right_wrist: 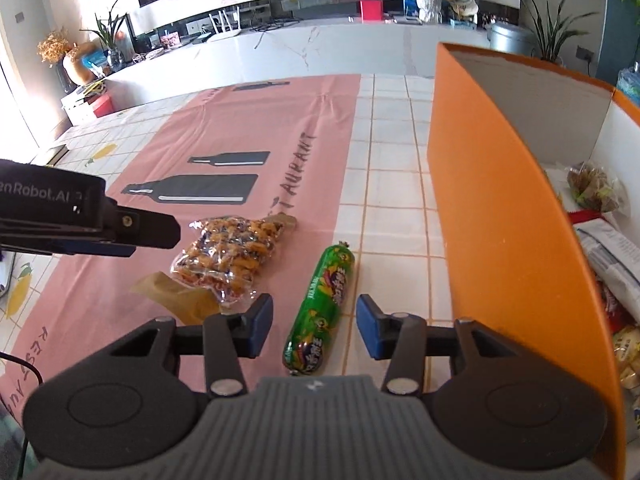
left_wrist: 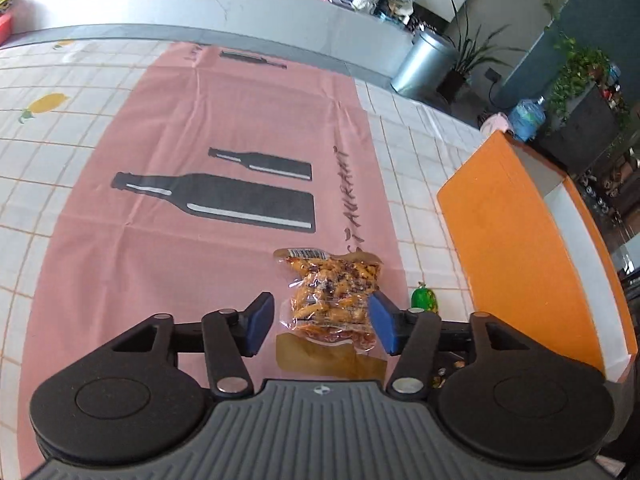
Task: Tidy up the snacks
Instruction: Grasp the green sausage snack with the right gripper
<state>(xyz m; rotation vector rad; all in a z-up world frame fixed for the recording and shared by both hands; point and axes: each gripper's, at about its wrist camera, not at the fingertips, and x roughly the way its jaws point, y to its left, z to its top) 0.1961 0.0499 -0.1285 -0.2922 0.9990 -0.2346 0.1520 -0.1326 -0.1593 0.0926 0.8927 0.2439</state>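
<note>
The left gripper (left_wrist: 322,322) hangs over the clear snack bag (left_wrist: 334,294), its jaws apart on either side of the bag, which lies on the pink mat (left_wrist: 160,272) on the desk (right_wrist: 392,184). The right gripper (right_wrist: 314,326) has its jaws apart around the green sausage (right_wrist: 322,308) lying beside the orange box (right_wrist: 500,208), where other snack packets (right_wrist: 612,256) sit.
</note>
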